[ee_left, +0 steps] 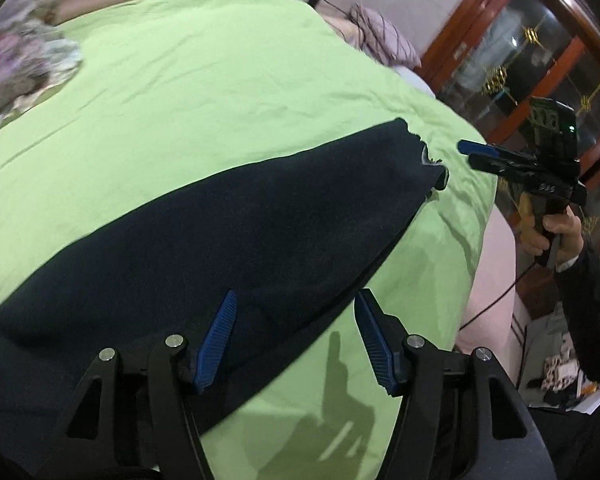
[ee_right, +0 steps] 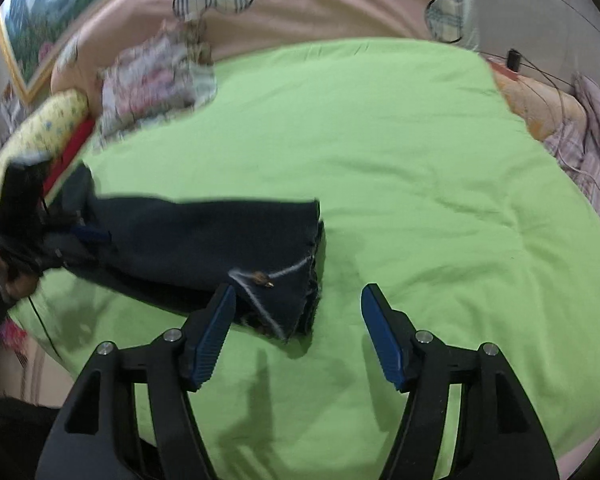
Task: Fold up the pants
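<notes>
Across a bed covered with a light green sheet point(ee_right: 380, 152), dark navy pants point(ee_left: 228, 224) lie flat in a long band. Seen from the left wrist camera, the left gripper point(ee_left: 296, 336) hovers above the pants with its blue-padded fingers spread wide, holding nothing; one finger is over the dark cloth, the other over the sheet beside it. Near the far end of the pants, the right gripper point(ee_left: 470, 152) hangs just beside the frayed edge, gripped by a person's hand point(ee_left: 556, 232). From the right wrist camera, the right gripper point(ee_right: 296, 332) is likewise spread wide and holds nothing, near the pants point(ee_right: 204, 248) end where pale stitching and a small brown button show. A patterned, blurred bundle of cloth point(ee_right: 156, 76) lies at the sheet's far edge.
</notes>
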### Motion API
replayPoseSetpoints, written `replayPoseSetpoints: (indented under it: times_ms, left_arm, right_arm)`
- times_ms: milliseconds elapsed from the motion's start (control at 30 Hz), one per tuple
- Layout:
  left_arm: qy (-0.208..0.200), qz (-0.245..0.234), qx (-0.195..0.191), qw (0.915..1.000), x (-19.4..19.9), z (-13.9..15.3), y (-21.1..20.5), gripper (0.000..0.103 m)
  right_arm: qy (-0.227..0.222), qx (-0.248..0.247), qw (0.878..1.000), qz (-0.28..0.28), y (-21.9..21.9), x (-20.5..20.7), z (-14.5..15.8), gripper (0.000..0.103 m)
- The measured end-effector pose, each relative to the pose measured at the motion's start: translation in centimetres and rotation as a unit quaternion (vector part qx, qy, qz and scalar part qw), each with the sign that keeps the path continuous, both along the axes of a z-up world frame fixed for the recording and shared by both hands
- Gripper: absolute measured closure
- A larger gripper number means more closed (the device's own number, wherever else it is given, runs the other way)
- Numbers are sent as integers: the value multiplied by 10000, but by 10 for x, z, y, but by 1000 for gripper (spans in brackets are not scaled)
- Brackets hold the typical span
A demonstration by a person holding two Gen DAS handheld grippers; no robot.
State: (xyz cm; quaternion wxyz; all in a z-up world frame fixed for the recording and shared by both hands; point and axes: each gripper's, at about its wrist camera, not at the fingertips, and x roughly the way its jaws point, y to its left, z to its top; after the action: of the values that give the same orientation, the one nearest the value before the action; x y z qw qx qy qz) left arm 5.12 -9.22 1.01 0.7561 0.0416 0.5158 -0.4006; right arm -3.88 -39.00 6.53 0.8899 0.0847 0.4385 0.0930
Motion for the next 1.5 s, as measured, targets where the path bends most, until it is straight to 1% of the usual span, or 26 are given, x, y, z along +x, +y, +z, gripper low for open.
replayPoseSetpoints:
  times_ms: [67, 133, 233, 300, 367, 433, 533, 633, 700, 767, 867, 933, 1100, 1167, 1233, 1267, 1300, 1333, 1367, 1433, 1500]
  left_arm:
    - [43, 259, -86, 9996, -1, 2, 15, 40]
    - [59, 539, -178, 9984, 0, 5, 33, 40]
    - [-2, 1027, -133, 9946, -4, 6, 59, 39]
    - [13, 1363, -186, 9905, -2, 6, 81, 39]
    - [7, 1692, -240, 9853, 2, 9, 107, 38]
    - [-34, 2064, -197, 9783, 7, 13, 138, 38]
    - [-8, 2559, -261, 9664, 18, 16, 176, 38]
    - [-40, 2933, -272, 9556, 24, 20, 208, 38]
    - [-112, 3082, -277, 9509, 29, 23, 222, 38]
    - [-177, 3323, -245, 9427, 36, 26, 242, 37]
    - [-214, 3534, -251, 9349, 46, 29, 272, 35]
    - [-206, 3618, -171, 9319, 60, 31, 299, 33]
    - [-247, 3677, 76, 9296, 91, 32, 331, 31]
    - [-179, 3594, 103, 9330, 107, 30, 341, 30]
    - [-78, 3570, 158, 9339, 123, 27, 349, 29]
    - [18, 3474, 143, 9376, 132, 24, 351, 29]
    - [88, 3446, 177, 9386, 139, 22, 353, 29]
    - [152, 3471, 240, 9374, 146, 19, 356, 29]
    - [228, 3425, 257, 9389, 153, 15, 357, 29]
    - [343, 3306, 275, 9428, 162, 10, 358, 29]
    - [431, 3208, 382, 9454, 169, 5, 358, 29]
  right_arm:
    - [-174, 279, 9995, -14, 5, -2, 10, 37]
    - [-284, 482, 9984, 85, 20, 1, 14, 37]
    - [-319, 723, 9962, 355, 54, 13, 11, 37]
    - [-237, 875, 9943, 567, 76, 20, 6, 37]
    - [-146, 959, 9923, 776, 104, 31, -1, 37]
    - [-31, 1114, 9889, 981, 132, 43, -11, 37]
    - [134, 1339, 9834, 1217, 164, 57, -22, 37]
    - [278, 1518, 9782, 1389, 189, 68, -31, 37]
    - [349, 1606, 9751, 1490, 203, 74, -35, 37]
    - [424, 1619, 9728, 1603, 217, 81, -37, 37]
    - [496, 1561, 9707, 1758, 235, 91, -40, 37]
    - [554, 1563, 9688, 1840, 246, 98, -41, 37]
    - [646, 1631, 9635, 2022, 268, 113, -42, 37]
    - [747, 1711, 9595, 2108, 276, 121, -44, 37]
    - [844, 1731, 9562, 2204, 286, 128, -46, 37]
    - [878, 1734, 9548, 2248, 290, 132, -47, 37]
    - [917, 1741, 9533, 2292, 295, 135, -48, 37]
    - [954, 1744, 9522, 2321, 299, 138, -49, 37]
    - [1004, 1752, 9506, 2358, 305, 142, -51, 37]
    - [1114, 1769, 9469, 2444, 316, 147, -57, 37]
    - [1192, 1732, 9453, 2493, 325, 151, -62, 37]
